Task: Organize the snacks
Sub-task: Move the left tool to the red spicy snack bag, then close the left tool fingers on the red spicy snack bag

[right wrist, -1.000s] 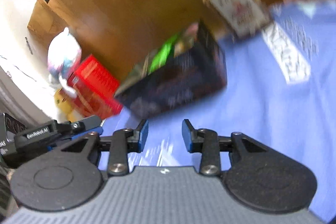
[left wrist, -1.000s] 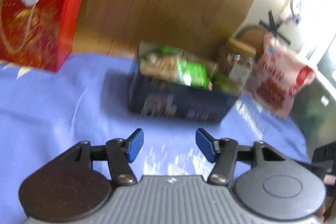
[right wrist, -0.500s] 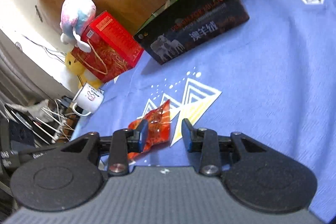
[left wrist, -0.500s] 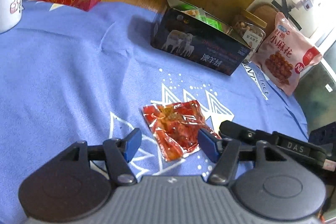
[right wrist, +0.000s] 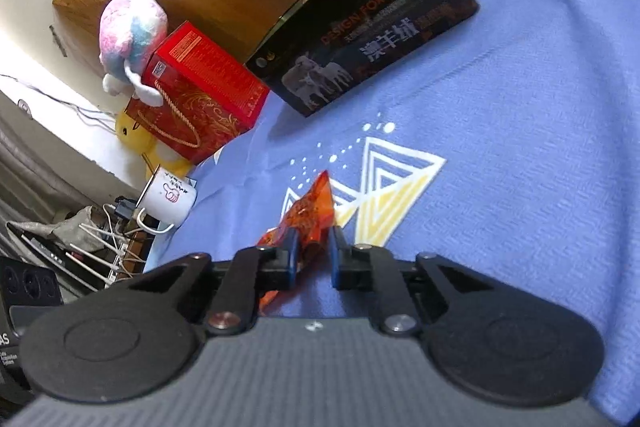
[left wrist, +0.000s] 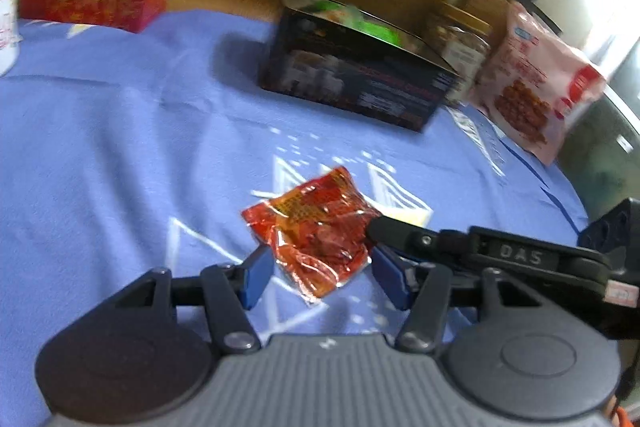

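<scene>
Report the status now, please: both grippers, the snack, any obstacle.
Right gripper closing on red crinkly plastic snack packet, an edge between its jaws. Left gripper closing, astride the packet. Open black cardboard box beyond, path clear.

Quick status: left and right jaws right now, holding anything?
Left gripper: jaws closing but open, straddling the red snack packet without pressing it.
Right gripper: jaws closing on that packet's edge, pads look to be pinching it.
</scene>
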Available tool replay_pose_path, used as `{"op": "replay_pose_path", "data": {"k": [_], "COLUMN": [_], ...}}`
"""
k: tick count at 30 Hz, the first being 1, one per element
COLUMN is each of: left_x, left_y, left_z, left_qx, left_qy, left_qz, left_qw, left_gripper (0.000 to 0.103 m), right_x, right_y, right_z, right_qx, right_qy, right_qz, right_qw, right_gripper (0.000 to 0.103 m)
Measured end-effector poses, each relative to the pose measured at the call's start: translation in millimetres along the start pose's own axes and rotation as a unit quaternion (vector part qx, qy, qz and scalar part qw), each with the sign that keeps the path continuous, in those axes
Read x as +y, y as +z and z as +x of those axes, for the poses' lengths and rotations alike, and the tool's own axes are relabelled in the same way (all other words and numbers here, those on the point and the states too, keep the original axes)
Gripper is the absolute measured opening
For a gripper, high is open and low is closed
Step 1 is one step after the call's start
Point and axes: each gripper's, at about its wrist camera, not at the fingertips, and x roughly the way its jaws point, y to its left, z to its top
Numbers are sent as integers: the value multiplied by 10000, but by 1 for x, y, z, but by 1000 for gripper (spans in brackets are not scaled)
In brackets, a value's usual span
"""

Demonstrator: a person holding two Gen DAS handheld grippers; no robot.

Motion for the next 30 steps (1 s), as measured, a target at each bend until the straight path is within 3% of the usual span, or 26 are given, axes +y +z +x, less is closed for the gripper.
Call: {"op": "replay_pose_path", "data": {"k": [5,10,12,19,24,30], "left_x": [-44,-82,-85,-65,-57,-57], "left_y": [-12,-19,-18,13,20,19], "left_z": [17,31,30,24,38,55], "left_qx": [431,503,452,-36,22,148], "left_qy": [-757,-1008,-1084,-682,-461,-488], "left_qz": [547,1024,1049,690,510,466], "left_qw": [9947,9883,9875,9953,9976,9976], "left_gripper": [54,54,54,56,56,58], "right_x": [-22,-57,-72,-70,-77,-80], "right_y": [-6,-10,-12,-10,-11,-13], "right_z": [-51,-90,-95,-94,-97,-102], "right_qx": [-536,-1126,-1247,-1246,-1284,-1355], "right_qy": [-414,-529,-322,-311,-114,6], "right_qz": [-117,227,467,427,608,749], "right_qw": [9976,9920,9906,9908,9898,9879], "right_gripper": [15,15,13,14,13,14]}}
